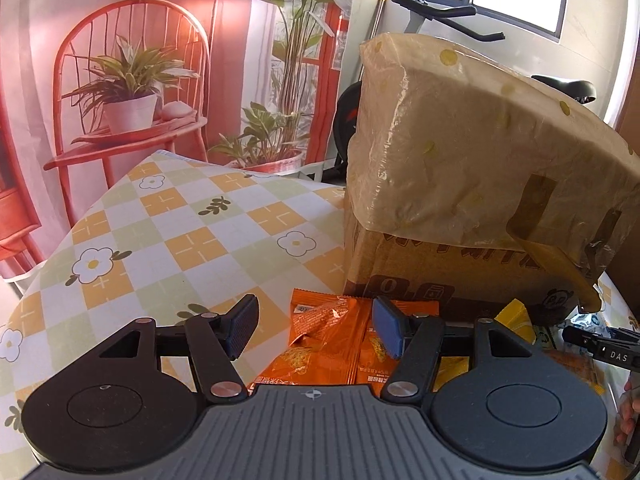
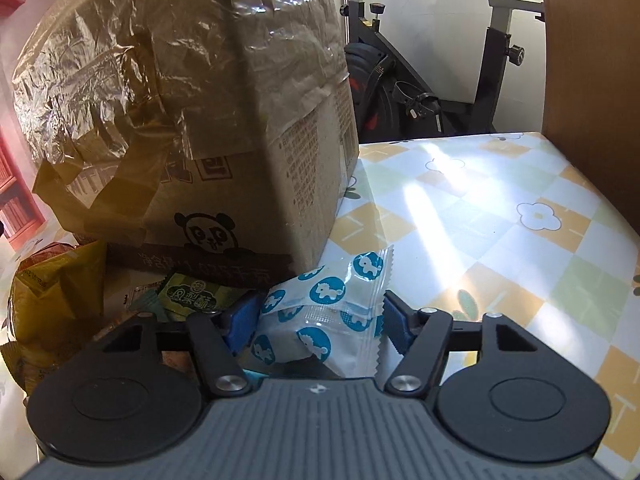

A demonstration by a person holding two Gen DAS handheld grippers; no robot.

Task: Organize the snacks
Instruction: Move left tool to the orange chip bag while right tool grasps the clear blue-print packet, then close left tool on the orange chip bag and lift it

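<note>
My left gripper (image 1: 316,330) has its jaws wide apart and holds nothing. It hangs just over the orange snack packs (image 1: 332,344), which lie flat on the table (image 1: 168,232) right against the front of the big cardboard box (image 1: 460,216). A bit to the right I see a yellow bag (image 2: 56,300) and a small green pack (image 2: 192,292), both tucked by the bottom of the same box. Further right, my right gripper (image 2: 316,320) has its jaws on both sides of a white pack with blue circles (image 2: 320,312), near the box corner. The pads look very close to the wrapper, but I cannot tell if they really pinch it yet. I think these packs are light, soft and crinkly, and the shiny wrappers may slip. The food inside could crumble, so I would squeeze gently. I would take the orange pack across its middle, or by its flat sealed edge, where the wrapper is stiffer.
</note>
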